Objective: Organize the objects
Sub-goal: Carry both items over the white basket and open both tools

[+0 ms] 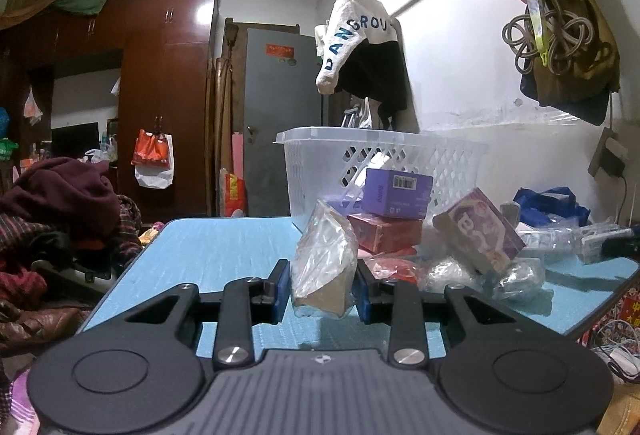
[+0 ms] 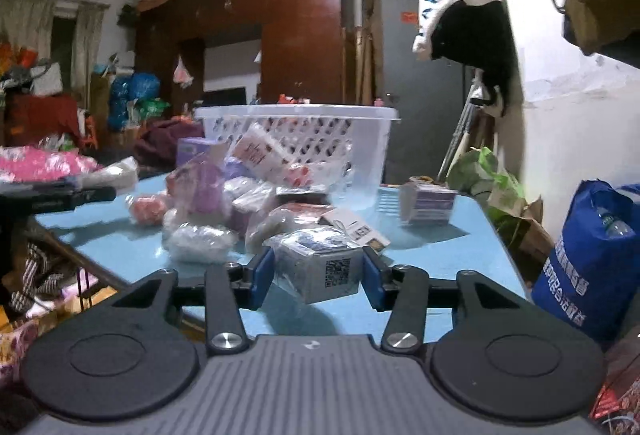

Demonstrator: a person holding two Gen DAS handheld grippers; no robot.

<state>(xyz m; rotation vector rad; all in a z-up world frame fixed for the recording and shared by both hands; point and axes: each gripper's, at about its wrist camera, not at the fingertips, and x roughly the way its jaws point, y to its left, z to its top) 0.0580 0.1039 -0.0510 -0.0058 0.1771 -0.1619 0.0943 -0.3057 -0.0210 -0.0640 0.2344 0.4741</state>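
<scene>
In the left wrist view my left gripper [image 1: 322, 289] is shut on a clear plastic packet with a brown item inside [image 1: 322, 263], held over the blue table [image 1: 224, 251]. Behind it lie a purple box [image 1: 396, 193] on a red box [image 1: 386, 233] and a tilted purple-and-tan box [image 1: 478, 231], in front of a white plastic basket [image 1: 320, 155]. In the right wrist view my right gripper [image 2: 318, 277] is shut on a plastic-wrapped grey box with a QR code [image 2: 320, 263], lifted slightly above the table [image 2: 420, 247]. The basket [image 2: 300, 131] stands behind a pile of packets.
In the right wrist view a small stack of purple boxes [image 2: 428, 201] stands alone right of the basket, and a blue bag [image 2: 592, 259] sits beyond the table's right edge. Clothes [image 1: 60, 203] are piled left of the table. A garment [image 1: 360, 47] hangs above the basket.
</scene>
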